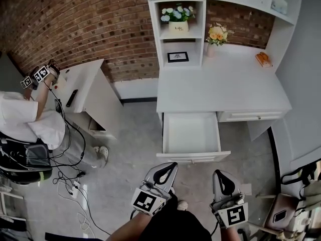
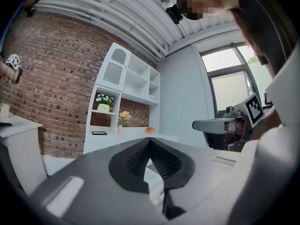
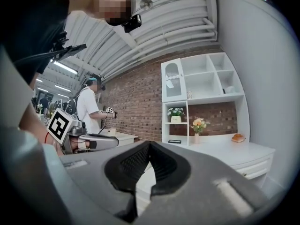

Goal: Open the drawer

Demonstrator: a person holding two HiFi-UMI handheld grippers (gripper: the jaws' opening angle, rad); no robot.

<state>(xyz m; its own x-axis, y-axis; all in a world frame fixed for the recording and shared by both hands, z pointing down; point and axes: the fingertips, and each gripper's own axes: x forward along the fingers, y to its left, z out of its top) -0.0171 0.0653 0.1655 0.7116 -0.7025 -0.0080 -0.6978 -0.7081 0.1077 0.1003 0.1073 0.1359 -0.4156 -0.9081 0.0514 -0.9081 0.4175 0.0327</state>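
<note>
Now drawer pulled out, white bottom showing.

Mock home study built inside a lab/studio: white desk w/ shelf unit, potted flowers & brick wall. Loose cables on bare floor, ribbed industrial ceiling, 2nd person w/ marker-cube gear.

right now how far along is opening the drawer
Done: the drawer under the white desk stands pulled well out. In hand: nothing; the left gripper and right gripper sit short of it, jaws shut and empty. Left: nothing that shows, the opening looks complete.
</note>
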